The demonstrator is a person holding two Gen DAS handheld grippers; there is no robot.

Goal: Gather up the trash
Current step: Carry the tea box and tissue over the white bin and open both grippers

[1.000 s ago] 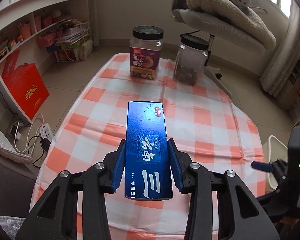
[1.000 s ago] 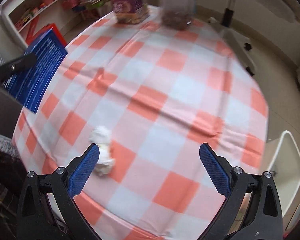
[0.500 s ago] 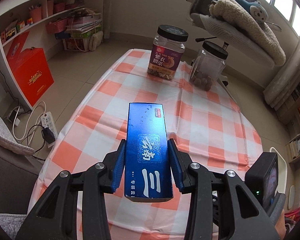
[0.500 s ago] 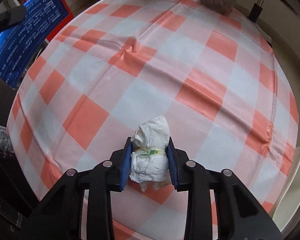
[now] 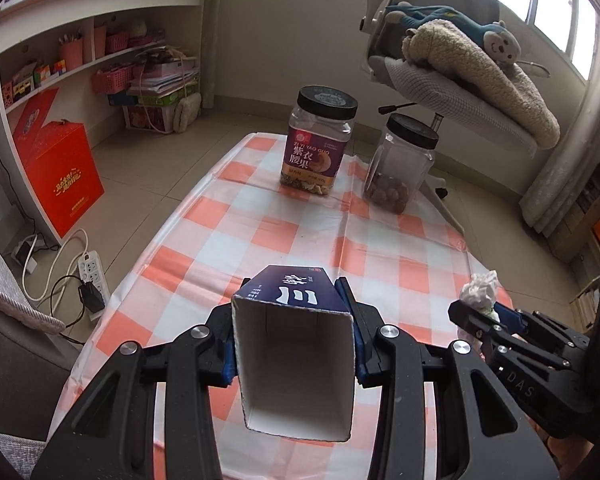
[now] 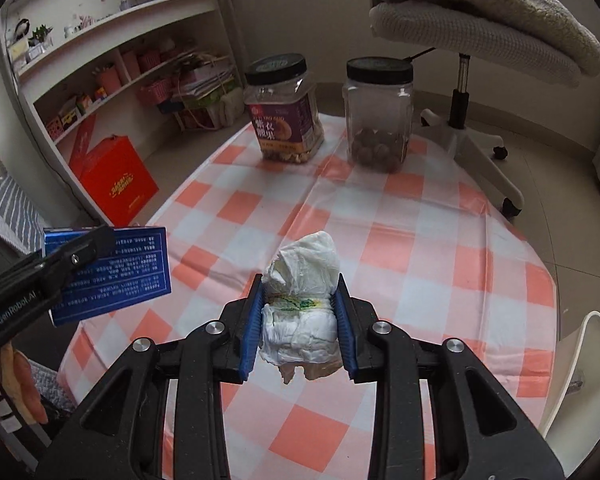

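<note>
Over the surface: 2 hand-held grippers, each carrying 1 piece of trash above the orange-and-white checked tablecloth (image 6: 412,216).
Left hand-held gripper (image 5: 292,338): blue pads clamped on the 2 long sides of a blue rectangular cardboard box (image 5: 294,364) with white lettering.
Box attitude: open end turned toward the camera, white inside visible, nothing seen in it; held clear of the cloth.
Box, right wrist view: blue printed side (image 6: 112,272) shows at far left, with the left hand-held gripper's black arm across it.
Right hand-held gripper (image 6: 300,320): narrow, pads pressed against both sides of a crumpled white tissue wad (image 6: 302,308) with a yellow-green stain band across its middle.
Tissue position: lifted off the cloth, top sticking out past the pad tips, a ragged bit hanging below.
Tissue, left wrist view: wad (image 5: 480,292) seen at the tip of the right hand-held gripper (image 5: 474,312), just right of the box and apart from it.
Far end of surface: clear plastic jar with black lid and purple label (image 6: 284,112), nuts in the bottom; beside it a clear unlabelled jar with black lid (image 6: 380,116), round brown pieces in the bottom. Both upright.
Beyond the surface: office chair draped with a beige fleece (image 6: 484,4); red carton (image 6: 116,178) on the floor by white shelves.
</note>
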